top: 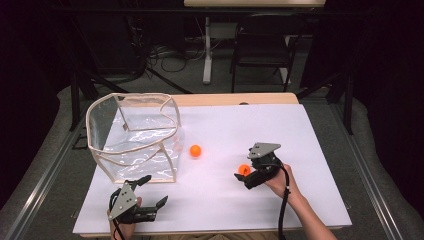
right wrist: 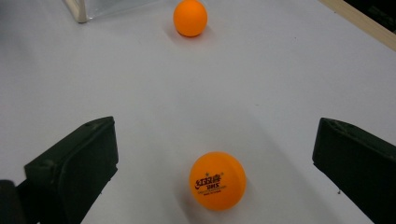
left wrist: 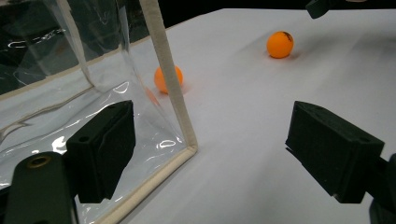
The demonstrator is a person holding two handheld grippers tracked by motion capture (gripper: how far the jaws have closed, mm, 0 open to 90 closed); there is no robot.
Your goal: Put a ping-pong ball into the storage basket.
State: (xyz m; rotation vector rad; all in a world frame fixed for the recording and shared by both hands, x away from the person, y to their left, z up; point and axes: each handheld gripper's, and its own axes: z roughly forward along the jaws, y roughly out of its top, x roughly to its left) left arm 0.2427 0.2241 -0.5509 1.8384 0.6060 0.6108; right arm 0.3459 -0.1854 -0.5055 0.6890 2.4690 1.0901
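Since the near ball (right wrist: 217, 179) sits low in the frame centre between my right gripper's (top: 243, 173) released jaws, I should centre on it, then close gently so it doesn't squirt away.

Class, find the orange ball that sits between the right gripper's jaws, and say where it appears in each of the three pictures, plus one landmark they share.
High view: the near ball lies right of centre, at the right gripper.
Left gripper view: upper right, on the white sheet.
Right gripper view: bottom centre, between the open jaws.
Shared landmark: the second orange ball, beside the clear bag.
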